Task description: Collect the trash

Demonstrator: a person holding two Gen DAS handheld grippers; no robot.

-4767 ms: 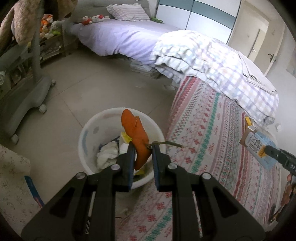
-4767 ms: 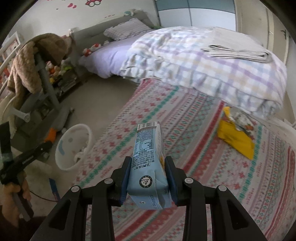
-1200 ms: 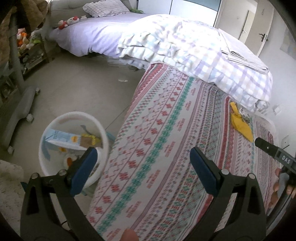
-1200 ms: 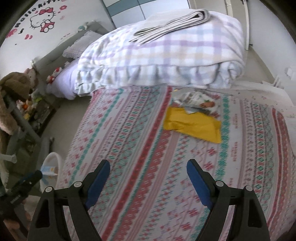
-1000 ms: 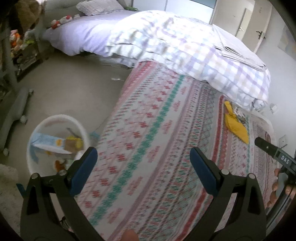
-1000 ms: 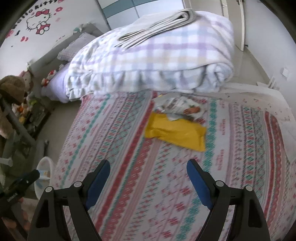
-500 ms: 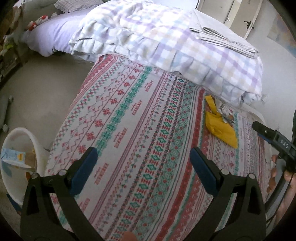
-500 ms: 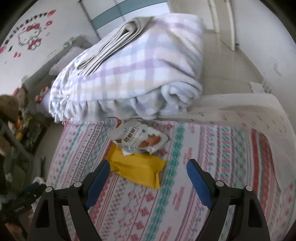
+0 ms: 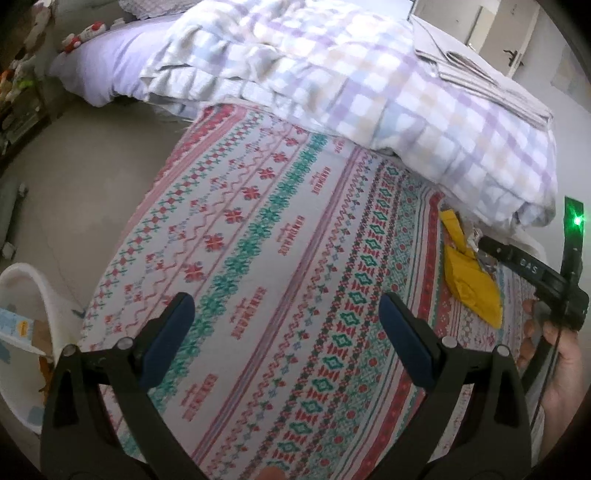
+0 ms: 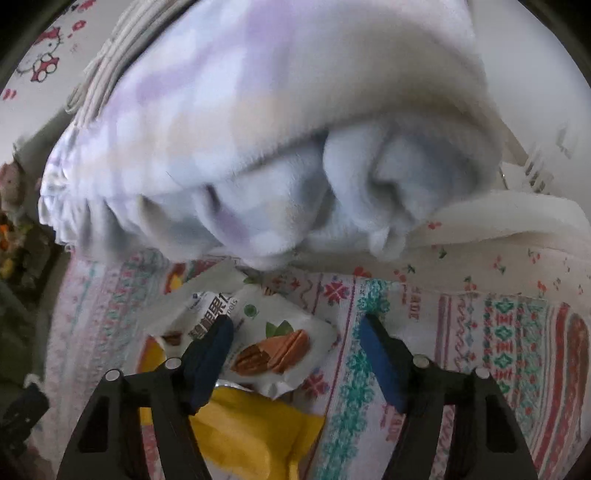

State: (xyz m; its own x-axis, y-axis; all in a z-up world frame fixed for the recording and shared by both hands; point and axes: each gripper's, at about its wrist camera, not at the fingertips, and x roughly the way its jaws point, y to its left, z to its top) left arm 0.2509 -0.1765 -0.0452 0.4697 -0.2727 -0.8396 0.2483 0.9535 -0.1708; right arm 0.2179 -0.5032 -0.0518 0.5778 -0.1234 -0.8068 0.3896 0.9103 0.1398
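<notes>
A white snack packet [image 10: 273,343] printed with nuts lies on the patterned bedspread, partly over a yellow wrapper [image 10: 251,424]. My right gripper [image 10: 295,328] hangs just over the packet with its jaws closing; the packet's right half sits between them and the pads do not press on it. In the left wrist view the yellow wrapper [image 9: 469,280] lies at the right, beside the right gripper's body [image 9: 532,273] and the hand holding it. My left gripper [image 9: 284,314] stands open and empty over the bedspread [image 9: 258,236].
A folded checked quilt [image 9: 369,85] [image 10: 258,147] lies just behind the packet. The white bin [image 9: 26,295] with trash inside stands on the floor at the lower left of the left wrist view. A plush toy [image 9: 85,33] sits on the far bed.
Both grippers moved across the bed toward the quilt. The right gripper dropped close over the snack packet and its jaws narrowed. The bin slid to the left edge of the left view.
</notes>
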